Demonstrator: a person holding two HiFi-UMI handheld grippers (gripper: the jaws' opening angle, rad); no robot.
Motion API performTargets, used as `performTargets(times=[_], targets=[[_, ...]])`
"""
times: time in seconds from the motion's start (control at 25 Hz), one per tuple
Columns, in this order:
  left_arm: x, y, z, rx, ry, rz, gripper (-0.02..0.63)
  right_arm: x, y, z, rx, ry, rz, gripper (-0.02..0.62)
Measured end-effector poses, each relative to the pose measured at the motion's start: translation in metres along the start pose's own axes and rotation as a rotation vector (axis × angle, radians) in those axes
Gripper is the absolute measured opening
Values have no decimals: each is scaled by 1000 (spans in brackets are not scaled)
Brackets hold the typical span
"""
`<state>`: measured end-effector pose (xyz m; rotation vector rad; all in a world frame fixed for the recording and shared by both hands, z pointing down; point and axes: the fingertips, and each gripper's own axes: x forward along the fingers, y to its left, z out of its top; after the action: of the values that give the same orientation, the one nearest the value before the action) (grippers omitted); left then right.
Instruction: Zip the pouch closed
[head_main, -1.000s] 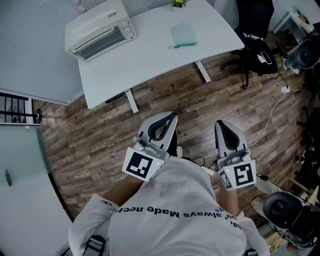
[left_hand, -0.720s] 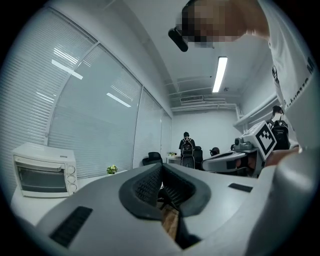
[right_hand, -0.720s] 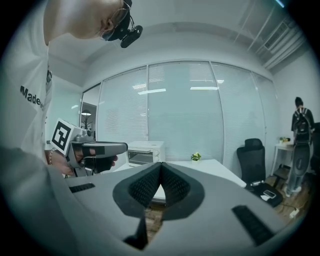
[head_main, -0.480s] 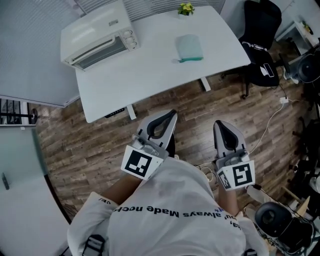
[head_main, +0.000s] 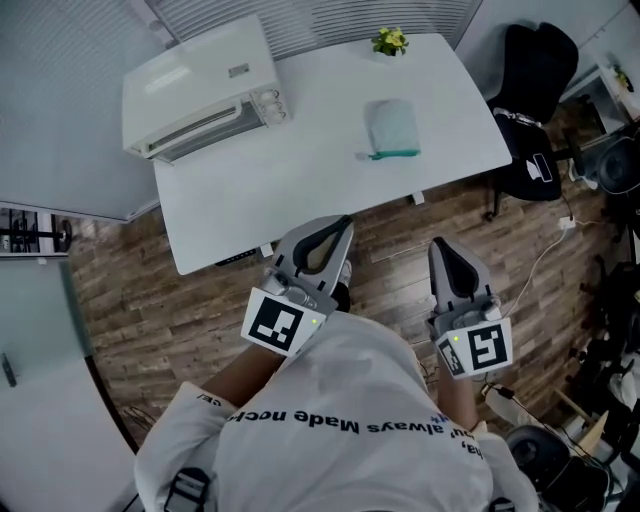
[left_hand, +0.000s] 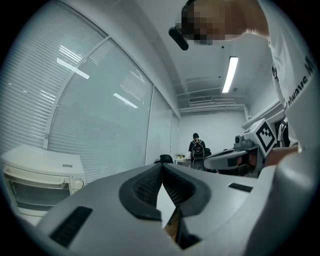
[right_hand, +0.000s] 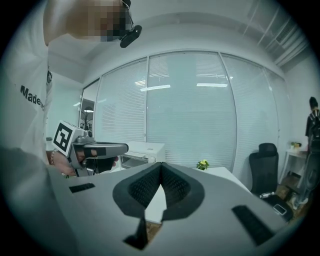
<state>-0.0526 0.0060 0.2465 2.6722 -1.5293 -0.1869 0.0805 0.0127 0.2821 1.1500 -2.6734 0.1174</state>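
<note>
A pale teal pouch (head_main: 392, 125) with a darker teal zipper edge (head_main: 396, 154) lies flat on the white table (head_main: 300, 170), toward its right side. Both grippers hang over the wooden floor, short of the table's near edge. My left gripper (head_main: 338, 226) (left_hand: 162, 165) is shut and empty, its tips touching. My right gripper (head_main: 442, 246) (right_hand: 161, 164) is shut too, with nothing between its pads. The pouch lies well ahead of both grippers. It does not show in either gripper view.
A white toaster oven (head_main: 205, 88) (right_hand: 142, 152) stands on the table's left part, and a small potted plant (head_main: 391, 40) (right_hand: 202, 164) at its far edge. A black office chair (head_main: 535, 90) and cables (head_main: 545, 235) are to the right. A person (left_hand: 196, 147) stands far off.
The table, the oven and the pouch have come lower and nearer in the head view. Both shut grippers have travelled with the person toward the table's near edge.
</note>
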Motion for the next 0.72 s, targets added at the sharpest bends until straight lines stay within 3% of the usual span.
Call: performTargets(times=[0.72], targets=[[70,56,-27,-2,59,-36,21,74,-51,-1,7,15,-35,8]])
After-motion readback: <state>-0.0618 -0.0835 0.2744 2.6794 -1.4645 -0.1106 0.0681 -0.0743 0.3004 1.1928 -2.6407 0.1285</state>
